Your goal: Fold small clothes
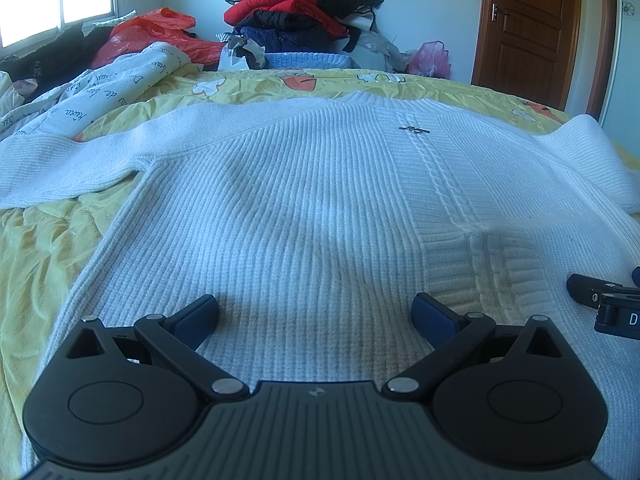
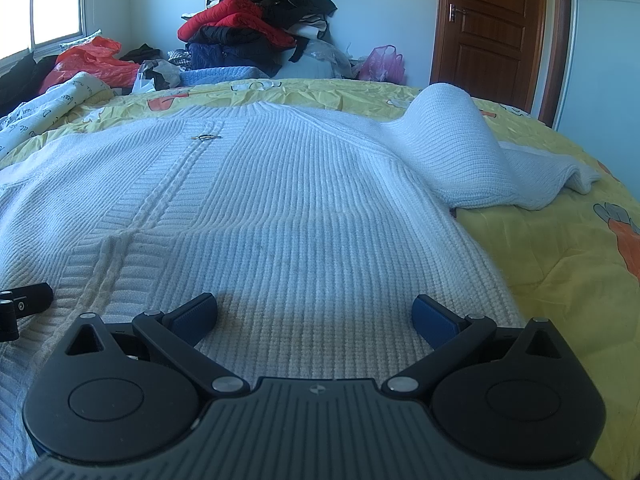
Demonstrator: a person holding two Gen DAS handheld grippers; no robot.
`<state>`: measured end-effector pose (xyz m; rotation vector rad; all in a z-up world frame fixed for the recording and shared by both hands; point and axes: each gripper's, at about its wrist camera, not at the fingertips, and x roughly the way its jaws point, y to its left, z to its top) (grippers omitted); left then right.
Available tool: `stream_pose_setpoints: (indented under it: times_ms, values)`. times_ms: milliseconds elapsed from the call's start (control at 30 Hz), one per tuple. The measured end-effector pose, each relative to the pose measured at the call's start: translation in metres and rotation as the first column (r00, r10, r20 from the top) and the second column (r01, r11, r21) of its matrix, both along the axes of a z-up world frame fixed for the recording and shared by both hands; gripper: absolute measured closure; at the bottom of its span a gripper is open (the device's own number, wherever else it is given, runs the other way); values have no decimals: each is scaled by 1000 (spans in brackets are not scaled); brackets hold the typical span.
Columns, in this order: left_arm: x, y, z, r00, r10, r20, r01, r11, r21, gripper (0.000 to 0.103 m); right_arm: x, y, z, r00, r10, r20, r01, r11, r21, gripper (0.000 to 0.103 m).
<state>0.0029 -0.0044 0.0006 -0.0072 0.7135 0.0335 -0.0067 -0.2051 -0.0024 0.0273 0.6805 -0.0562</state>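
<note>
Both grippers, left gripper and right gripper, hang wide apart and empty over the hem. I keep them low because the white sweater lies flat on the yellow bedspread, presumably ready for a first fold.

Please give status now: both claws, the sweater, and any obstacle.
Left claw open, right claw open, both low over hem. Sweater flat on bed, right sleeve bunched. No obstacle on it.
</note>
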Motion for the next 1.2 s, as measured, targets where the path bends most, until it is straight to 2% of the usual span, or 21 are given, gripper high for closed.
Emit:
stream_pose_setpoints:
  times_ms: [433,533,667,767,833,867,933,1033,1200]
  values:
    - [0,0,0,1000,-1,0,1,1000,-1,0,-3,-5,7,1000,23,11,-23,1000,15,0]
    - [0,0,0,1000,0,0,0,1000,-1,0,-16,-17,20,996,23,89,-32,994,101,0]
    - [0,0,0,1000,0,0,0,1000,0,0,-24,-63,47,975,2,224,-55,972,228,0]
    - [0,0,0,1000,0,0,0,1000,0,0,-14,-116,60,959,-65,276,-30,944,327,0]
    - [0,0,0,1000,0,0,0,1000,0,0,2,-159,62,954,-152,260,39,918,395,1]
    - [0,0,0,1000,0,0,0,1000,0,0,9,-177,63,949,-195,247,76,904,421,3]
    - [0,0,0,1000,0,0,0,1000,0,0,27,-221,57,930,-309,199,182,858,480,16]
    - [0,0,0,1000,0,0,0,1000,0,0,54,-273,45,888,-440,132,324,804,499,29]
    - [0,0,0,1000,0,1,0,1000,-1,0,92,-334,18,792,-607,65,508,714,482,33]
